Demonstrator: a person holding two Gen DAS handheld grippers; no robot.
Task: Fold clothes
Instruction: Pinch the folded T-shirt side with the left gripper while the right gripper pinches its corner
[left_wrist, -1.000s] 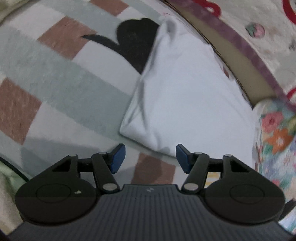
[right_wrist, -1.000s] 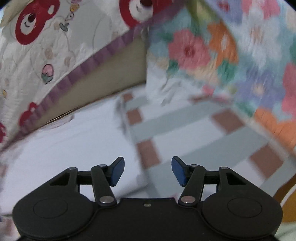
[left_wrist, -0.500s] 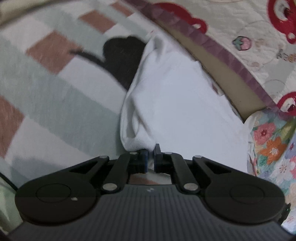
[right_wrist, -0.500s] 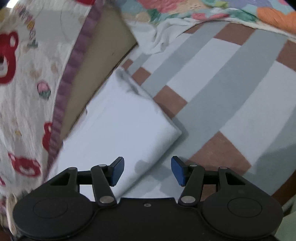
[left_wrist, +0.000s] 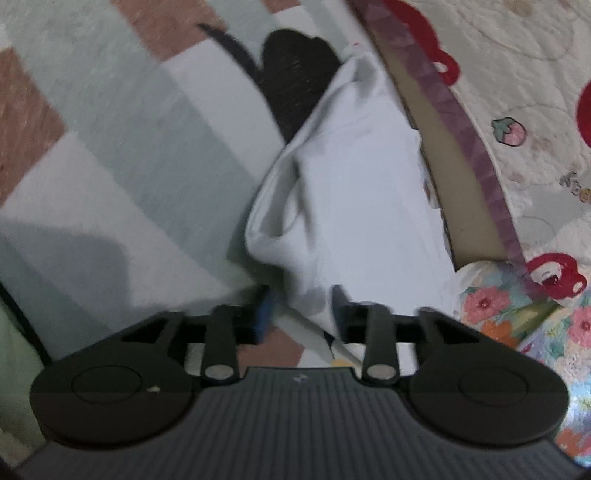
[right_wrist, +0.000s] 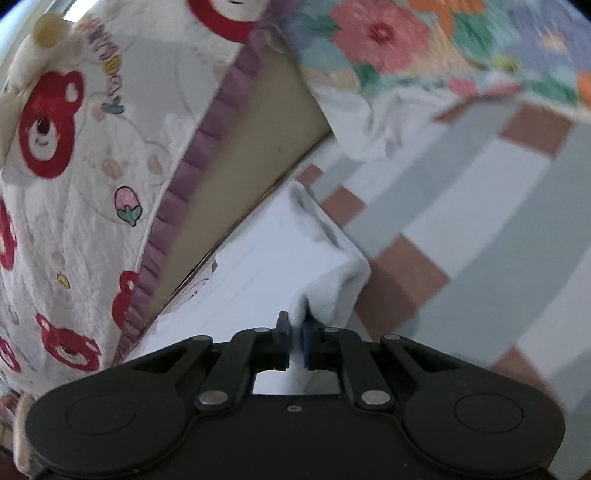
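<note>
Now pinching a corner of the white garment (right_wrist: 295, 258) in the right hand-held gripper (right_wrist: 295, 338), pressed together on cloth; left hand-held gripper (left_wrist: 301, 310) spread, with a bunched corner between its fingers, not clamped. Garment half-folded on the striped blanket (left_wrist: 110, 155), against the quilted bear-print cover (right_wrist: 74, 166). Best to close left first, lift both corners evenly, keep edges taut, and avoid dragging the black cloth (left_wrist: 295, 74) beside it.

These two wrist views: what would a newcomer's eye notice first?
First, the white garment, lying folded on the striped mat beside the bear-print quilt. Then the right gripper, jaws shut on a corner of the cloth, while the left gripper stands apart around another corner.
</note>
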